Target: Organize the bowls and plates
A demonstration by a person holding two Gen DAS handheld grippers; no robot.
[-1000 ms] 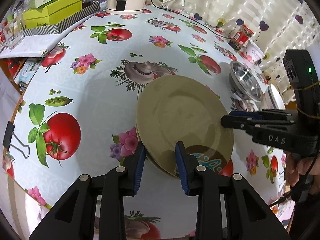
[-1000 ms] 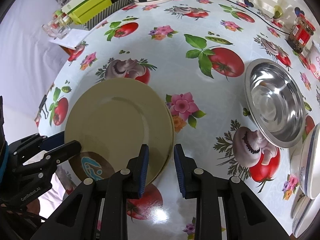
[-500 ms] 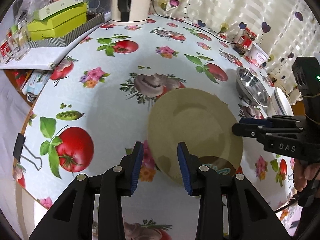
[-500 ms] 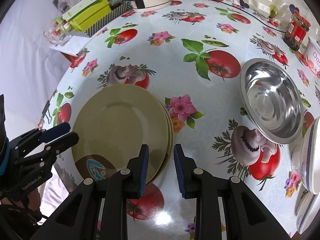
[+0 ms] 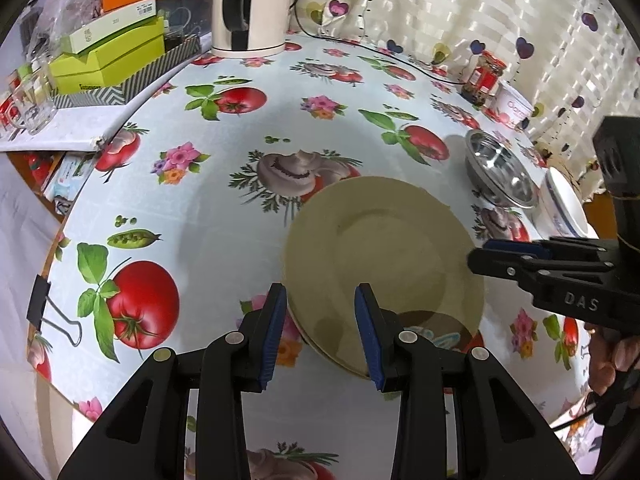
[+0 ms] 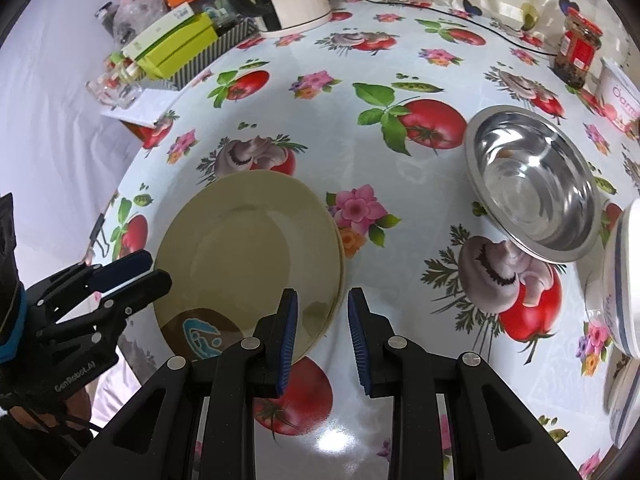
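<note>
Since the earlier frames both claws had backed off the stack of olive plates (image 5: 384, 264), which sat smaller and farther from the cameras, and the left claw's jaws had widened a little. The left claw (image 5: 322, 328) hung above the stack's near left rim with its blue pads well apart, gripping nothing; the rim showed between them without touching either pad. The right claw (image 6: 322, 332) hovered at the stack's opposite edge, its jaws only narrowly parted and likewise empty, the plate rim just beside its left pad.

The plates lay flat, one on another, on the worktop (image 5: 224, 200), whose cloth was printed with tomatoes, mushrooms and flowers. Beyond the stack, toward the curtain, stood a steel bowl (image 6: 536, 188), empty and upright. Just beside it sat a white bowl with blue rim lines (image 6: 624, 280), partly cut off by the frame edge; whether anything was in it could not be told. Farther back stood a red-lidded jar (image 6: 578, 50) of dark contents, a white tub (image 5: 512, 106), and a white kettle (image 5: 250, 4) at the far edge.
</note>
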